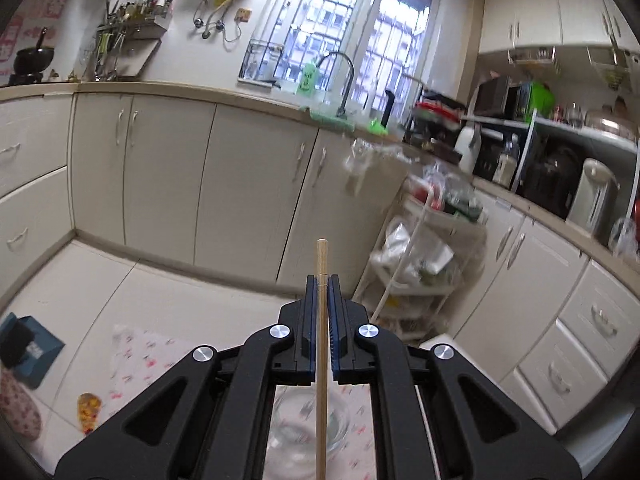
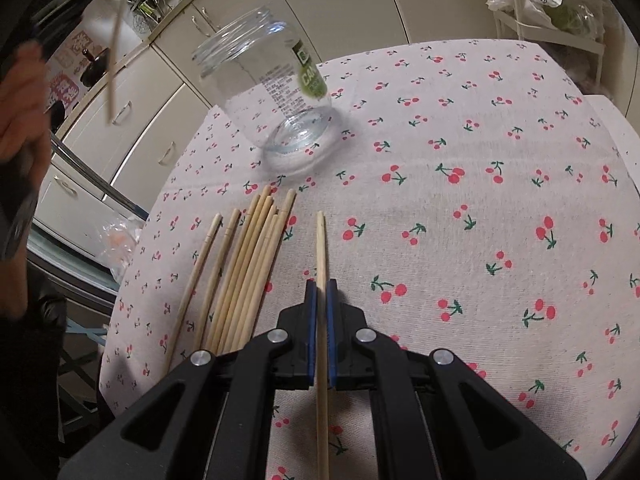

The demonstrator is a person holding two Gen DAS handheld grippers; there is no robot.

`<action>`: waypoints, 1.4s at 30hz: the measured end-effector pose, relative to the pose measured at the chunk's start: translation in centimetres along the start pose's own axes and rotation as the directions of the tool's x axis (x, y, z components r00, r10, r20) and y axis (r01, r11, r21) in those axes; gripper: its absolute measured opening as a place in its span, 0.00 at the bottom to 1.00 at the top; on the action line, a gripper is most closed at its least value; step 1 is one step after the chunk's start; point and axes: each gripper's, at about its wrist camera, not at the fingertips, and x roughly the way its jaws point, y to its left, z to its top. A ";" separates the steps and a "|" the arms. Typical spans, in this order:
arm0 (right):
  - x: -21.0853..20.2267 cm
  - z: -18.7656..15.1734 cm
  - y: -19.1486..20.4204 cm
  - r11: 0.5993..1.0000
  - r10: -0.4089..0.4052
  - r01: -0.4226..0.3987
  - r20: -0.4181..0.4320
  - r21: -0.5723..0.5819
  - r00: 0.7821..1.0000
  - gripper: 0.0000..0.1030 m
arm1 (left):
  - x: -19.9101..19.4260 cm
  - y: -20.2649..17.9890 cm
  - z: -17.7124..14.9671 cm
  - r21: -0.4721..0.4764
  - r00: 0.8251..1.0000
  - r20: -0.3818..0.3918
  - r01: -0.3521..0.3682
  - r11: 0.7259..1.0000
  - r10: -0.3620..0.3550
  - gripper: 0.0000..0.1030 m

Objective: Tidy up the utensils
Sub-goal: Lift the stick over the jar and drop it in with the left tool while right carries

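1. Setting: a kitchen with cream cabinets and a barred window; the work surface is a table [image 2: 500,208] covered in a cherry-print cloth.

2. Receptacle: an empty glass jar [image 2: 276,96] stands upright on the cloth, mouth open upward, just beyond the loose sticks. Its open mouth and place beside the supply suggest that it is the intended holder.

3. Supply: a bundle of loose chopsticks [image 2: 244,268] lies flat on the table, roughly parallel, tips toward the jar. Lying side by side, each can be taken singly.

4. Right tongs [image 2: 321,286]: closed narrow on a single chopstick [image 2: 320,248], which runs lengthwise between the blue pads. Its far tip points toward the jar, just beside the bundle; whether it touches the cloth cannot be told.

5. Left tongs [image 1: 322,282]: likewise closed narrow on one chopstick [image 1: 321,260], gripped lengthwise, with a short end beyond the pads. This view looks across the room, with the jar [image 1: 308,420] blurred below, so the stick appears to be well above the table.

6. In the right wrist view that lifted stick [image 2: 118,36] hangs steeply at upper left, beside the person's hand [image 2: 20,112], well apart from the jar mouth.

7. Judgement: a steep, end-down hold would suit dropping a stick into the narrow mouth; no stick is in the jar yet.
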 end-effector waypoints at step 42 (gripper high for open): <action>-7.2 3.7 0.7 0.986 0.114 -0.150 0.346 0.079 0.931 0.05 | 1.1 0.0 -8.4 0.195 0.987 -0.108 -0.099 0.976 0.121 0.05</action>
